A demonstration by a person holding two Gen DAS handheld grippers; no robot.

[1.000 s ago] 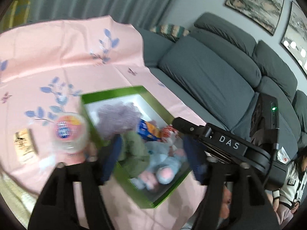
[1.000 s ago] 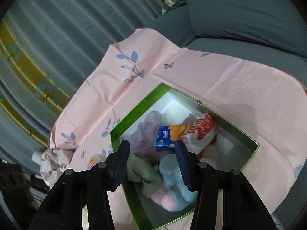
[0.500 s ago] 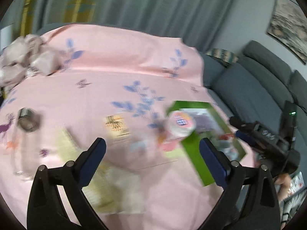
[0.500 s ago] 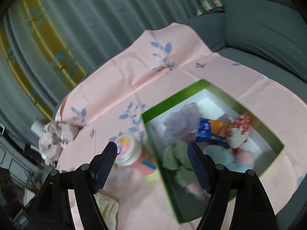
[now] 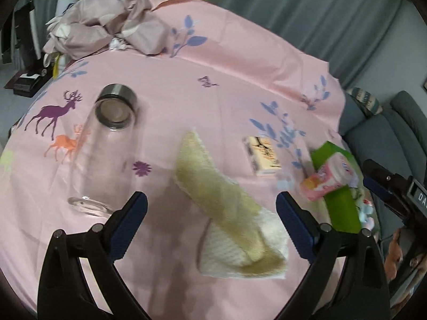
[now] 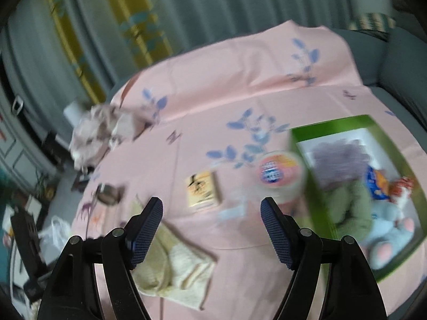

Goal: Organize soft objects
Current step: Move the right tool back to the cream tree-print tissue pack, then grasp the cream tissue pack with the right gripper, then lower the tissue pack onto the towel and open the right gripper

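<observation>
Pink printed cloth [image 5: 213, 61] under yellow towel [image 5: 221, 200], glass jar [image 5: 106, 146], green box [image 6: 315, 186].

on the tablecloth [image 5: 234, 61], the towel [image 5: 226, 208] lies between the glass jar [image 5: 106, 144] at left and the box [image 6: 360, 186] at right.

Non-task items on the pink cloth.
A clear glass bottle [image 5: 102, 157] with a metal cap lies on its side on the pink cloth [image 5: 213, 61], over the deer print [image 5: 54, 113]. A small tan box [image 5: 263, 156] lies flat near a pink-and-white tub [image 6: 280, 174]. Grey curtains [image 5: 293, 5] hang behind; a grey sofa [image 5: 395, 133] stands alongside.
</observation>
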